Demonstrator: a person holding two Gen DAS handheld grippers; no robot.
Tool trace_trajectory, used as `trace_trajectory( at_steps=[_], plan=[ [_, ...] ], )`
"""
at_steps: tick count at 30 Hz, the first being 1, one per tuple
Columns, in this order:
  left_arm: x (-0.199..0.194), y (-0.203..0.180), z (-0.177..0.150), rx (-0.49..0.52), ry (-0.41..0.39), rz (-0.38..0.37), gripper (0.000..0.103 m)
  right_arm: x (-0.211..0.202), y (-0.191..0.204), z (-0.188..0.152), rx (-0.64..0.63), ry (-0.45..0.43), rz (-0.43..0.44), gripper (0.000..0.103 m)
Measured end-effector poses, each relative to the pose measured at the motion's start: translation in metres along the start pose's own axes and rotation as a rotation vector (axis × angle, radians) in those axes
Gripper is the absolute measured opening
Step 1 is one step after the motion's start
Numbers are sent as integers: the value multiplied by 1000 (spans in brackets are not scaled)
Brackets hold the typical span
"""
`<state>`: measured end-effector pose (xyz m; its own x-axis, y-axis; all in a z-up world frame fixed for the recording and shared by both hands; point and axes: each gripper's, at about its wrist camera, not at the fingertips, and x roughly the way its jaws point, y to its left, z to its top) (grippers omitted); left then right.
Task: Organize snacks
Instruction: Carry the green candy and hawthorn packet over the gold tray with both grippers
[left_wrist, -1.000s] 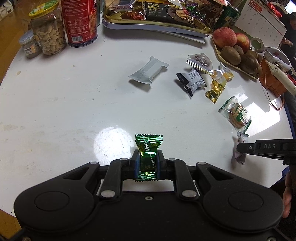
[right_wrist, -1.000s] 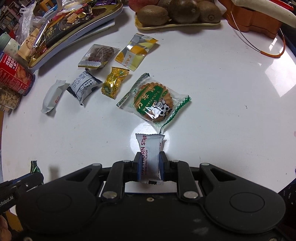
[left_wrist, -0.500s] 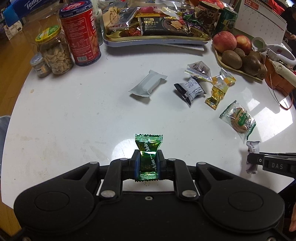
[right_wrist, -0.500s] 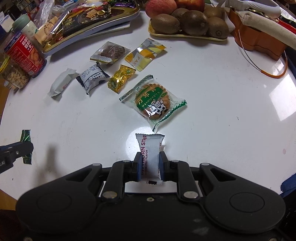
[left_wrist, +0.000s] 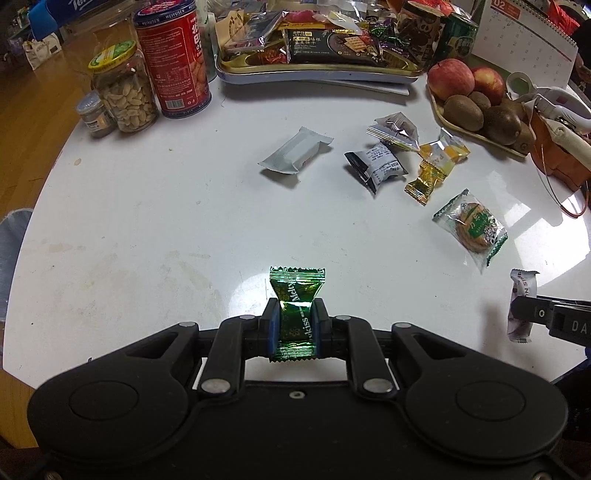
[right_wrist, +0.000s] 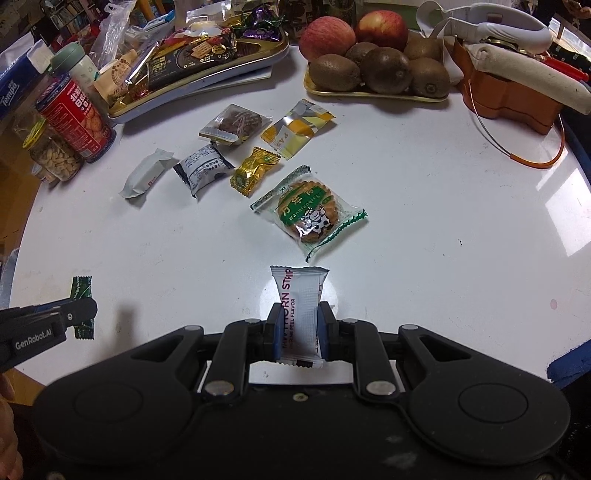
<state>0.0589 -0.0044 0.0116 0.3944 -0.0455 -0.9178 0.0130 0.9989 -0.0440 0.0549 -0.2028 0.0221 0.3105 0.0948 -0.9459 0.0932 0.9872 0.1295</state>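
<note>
My left gripper (left_wrist: 295, 326) is shut on a green foil candy (left_wrist: 296, 295), held above the white round table (left_wrist: 147, 221). My right gripper (right_wrist: 298, 330) is shut on a white hawthorn strip packet (right_wrist: 300, 295), also off the table. Each gripper shows at the edge of the other's view: the right gripper (left_wrist: 517, 314) and the left gripper (right_wrist: 83, 308). Loose snacks lie mid-table: a white bar (left_wrist: 295, 149), a black-and-white packet (left_wrist: 376, 166), a gold candy (left_wrist: 424, 181), a yellow packet (left_wrist: 445, 151), a clear chocolate packet (left_wrist: 395, 131) and a green-wrapped biscuit (left_wrist: 472, 225).
A gold tray (left_wrist: 317, 72) piled with snacks stands at the back. A red can (left_wrist: 173, 59), a peanut jar (left_wrist: 125, 92) and a small jar (left_wrist: 92, 114) stand back left. A fruit plate (left_wrist: 476, 134) and an orange holder (left_wrist: 554, 155) sit right.
Both grippers have lifted and drawn back from the table with their snacks still held, so more of the table and the back tray now shows.
</note>
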Motion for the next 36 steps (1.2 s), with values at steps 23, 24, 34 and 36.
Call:
trace_trajectory(
  at_steps=[23,24,34,36],
  plan=[
    [-73,-33,-52,84,-47,-18,22,-92,0,-72,-69,-50,85,20],
    [-75,-35,-57,89,-46,-19,22,-94,1,-77,-76,-44,88,20],
    [-87,-44,-104,141,30,-51,22,-99,14,-127,-124,91,108,20],
    [-82,-43,-115,141,71,-66,22,-92,16,-137,-132,131,103,20]
  ],
)
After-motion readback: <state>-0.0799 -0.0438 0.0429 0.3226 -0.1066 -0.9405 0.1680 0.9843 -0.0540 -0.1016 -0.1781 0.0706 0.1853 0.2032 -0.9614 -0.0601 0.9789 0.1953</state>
